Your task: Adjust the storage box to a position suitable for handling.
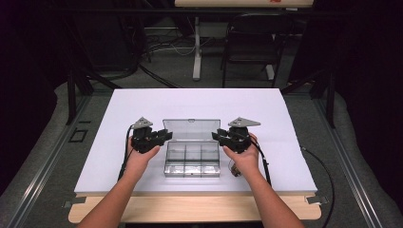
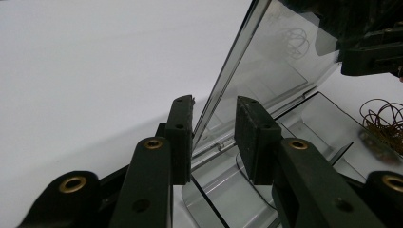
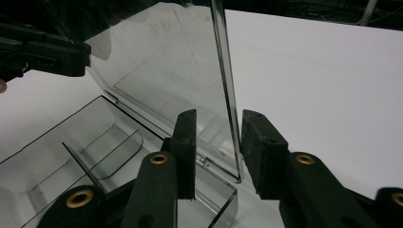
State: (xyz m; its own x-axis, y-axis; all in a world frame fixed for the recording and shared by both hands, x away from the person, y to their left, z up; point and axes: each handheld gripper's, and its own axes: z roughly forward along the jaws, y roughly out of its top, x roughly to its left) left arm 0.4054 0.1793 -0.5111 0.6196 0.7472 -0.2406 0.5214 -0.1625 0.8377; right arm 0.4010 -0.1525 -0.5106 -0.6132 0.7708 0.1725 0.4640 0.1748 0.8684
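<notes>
I see the clear box (image 1: pixel 192 161) at the centre of the frame in the high view, resting on the white desk (image 1: pixel 142 102), its lid (image 1: pixel 191 128) standing open and upright at the far side. My left gripper (image 1: pixel 166 137) sits at the lid's left edge and my right gripper (image 1: pixel 216 136) at its right edge, each held by a hand coming up from the bottom of the frame.

In the left gripper view the lid (image 2: pixel 266 71) rises from centre to upper right, and its edge runs between my two jaws. The jaws are spread, with a gap on either side of the edge, so they straddle it without pinching. A coil of thin wire (image 2: pixel 385 118) lies on the desk at the right edge of that frame, beside the box.

In the right gripper view the lid (image 3: pixel 161 66) fills the upper left, its edge again passing between spread jaws, close to the right-hand jaw; I cannot tell if it touches. Box compartments (image 3: pixel 95 147) show at lower left.
</notes>
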